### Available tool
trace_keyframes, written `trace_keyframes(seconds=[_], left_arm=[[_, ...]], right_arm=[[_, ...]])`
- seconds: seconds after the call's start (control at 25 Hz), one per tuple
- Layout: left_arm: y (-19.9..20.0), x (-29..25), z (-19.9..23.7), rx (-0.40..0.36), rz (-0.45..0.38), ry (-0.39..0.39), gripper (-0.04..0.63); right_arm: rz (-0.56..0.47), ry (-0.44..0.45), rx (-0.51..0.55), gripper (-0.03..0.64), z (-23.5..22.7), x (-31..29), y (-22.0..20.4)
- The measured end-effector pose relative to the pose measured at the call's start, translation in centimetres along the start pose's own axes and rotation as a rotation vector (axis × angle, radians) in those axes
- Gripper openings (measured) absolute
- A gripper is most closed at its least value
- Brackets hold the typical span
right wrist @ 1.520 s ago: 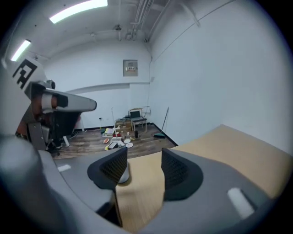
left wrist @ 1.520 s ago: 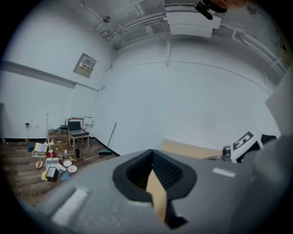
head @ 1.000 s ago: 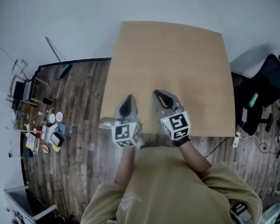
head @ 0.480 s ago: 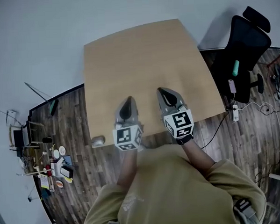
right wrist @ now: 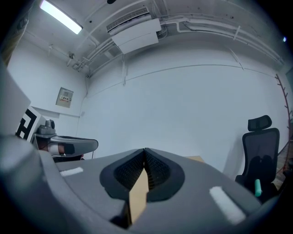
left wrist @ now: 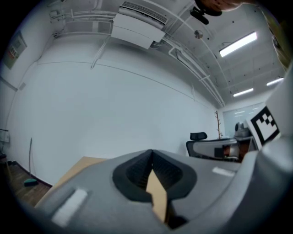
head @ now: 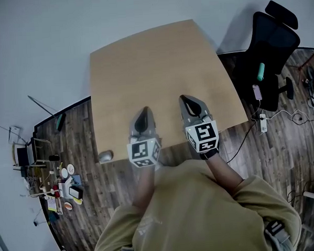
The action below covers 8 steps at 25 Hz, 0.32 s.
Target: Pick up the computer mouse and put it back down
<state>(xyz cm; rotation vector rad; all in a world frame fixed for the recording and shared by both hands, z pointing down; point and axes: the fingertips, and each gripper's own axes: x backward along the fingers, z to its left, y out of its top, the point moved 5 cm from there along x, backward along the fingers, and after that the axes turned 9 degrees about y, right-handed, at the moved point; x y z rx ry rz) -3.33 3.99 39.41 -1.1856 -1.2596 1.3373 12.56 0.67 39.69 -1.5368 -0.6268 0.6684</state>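
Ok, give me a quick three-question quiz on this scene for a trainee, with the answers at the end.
1. True or false: the computer mouse is held in the right gripper.
2. Where on the table does the computer mouse lie? A) the middle B) the near left corner, left of the left gripper C) the far right corner
3. Fill in: both grippers' jaws are ____, with nothing between them.
Key: 1 false; 2 B; 3 shut.
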Motion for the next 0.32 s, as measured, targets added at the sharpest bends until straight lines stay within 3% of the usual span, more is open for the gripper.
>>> trace_keyframes(seconds=[0.32], left_arm=[[-1.4,1.0,-3.2,-0.022,0.03,0.008,0.0]], right_arm=[[0.022,0.032,-0.02,0.008,-1.4,2.0,-1.9]])
